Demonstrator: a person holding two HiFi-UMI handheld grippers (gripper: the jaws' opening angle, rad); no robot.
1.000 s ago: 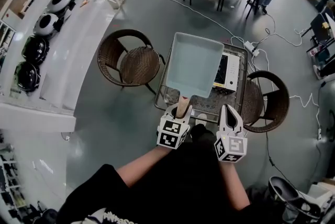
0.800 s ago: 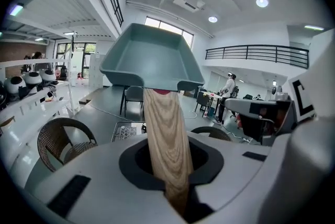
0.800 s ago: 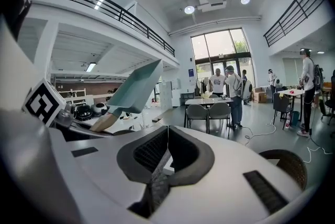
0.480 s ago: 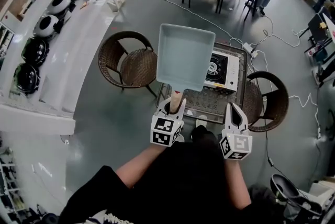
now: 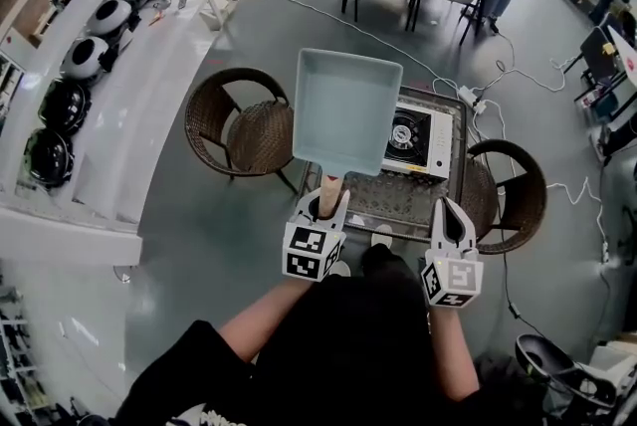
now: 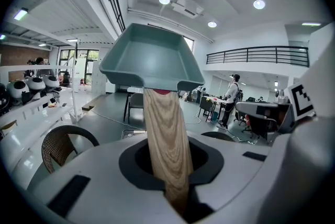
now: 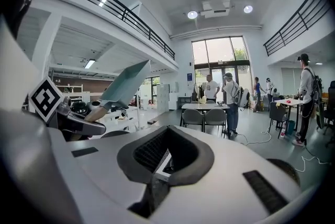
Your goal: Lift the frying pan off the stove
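Observation:
The frying pan (image 5: pixel 343 110) is a square pale teal pan with a wooden handle (image 5: pixel 329 187). It hangs in the air, up and left of the portable stove (image 5: pixel 418 137), whose burner shows uncovered. My left gripper (image 5: pixel 326 205) is shut on the wooden handle (image 6: pixel 165 139), with the pan (image 6: pixel 152 58) tilted up ahead of it. My right gripper (image 5: pixel 445 213) is shut and empty over the table's near right part. From the right gripper view the pan (image 7: pixel 123 84) shows at the left, apart from those jaws.
The stove rests on a small glass-topped table (image 5: pixel 383 200). A wicker chair (image 5: pixel 244 125) stands to its left and another (image 5: pixel 513 190) to its right. A white counter (image 5: pixel 129 66) runs along the left. A cable (image 5: pixel 518 76) trails over the floor behind, near tables, chairs and people.
The pan has risen off the stove and shifted left and toward me in the left gripper, uncovering the burner. The right gripper stayed shut and drifted slightly right.

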